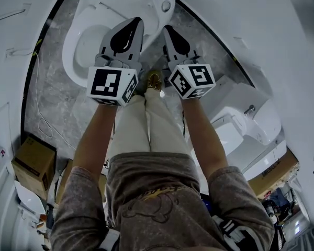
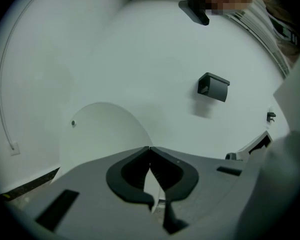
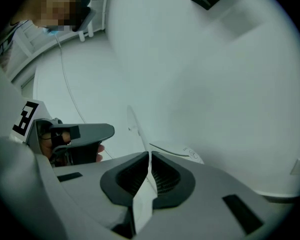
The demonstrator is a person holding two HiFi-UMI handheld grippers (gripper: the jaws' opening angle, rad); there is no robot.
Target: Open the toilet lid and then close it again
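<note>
A white toilet [image 1: 76, 46] stands ahead of me with its bowl uncovered. Its lid [image 2: 102, 129] stands upright, a rounded white panel with a small bumper dot in the left gripper view. The right gripper view shows that lid [image 3: 133, 125] thin and edge-on, beside the toilet's rear top [image 3: 182, 151]. My left gripper [image 1: 136, 21] hangs over the bowl's right rim and is shut, holding nothing. My right gripper [image 1: 166, 30] is beside it, also shut and empty. Neither touches the lid. The left gripper [image 3: 77, 134] also shows at the left of the right gripper view.
A second white toilet [image 1: 240, 114] stands at the right. Cardboard boxes [image 1: 34, 158] sit at the left by the curved white wall, and a thin cable [image 1: 39, 103] trails over the grey marbled floor. A black holder [image 2: 213, 86] hangs on the wall. My legs and shoes are just below the grippers.
</note>
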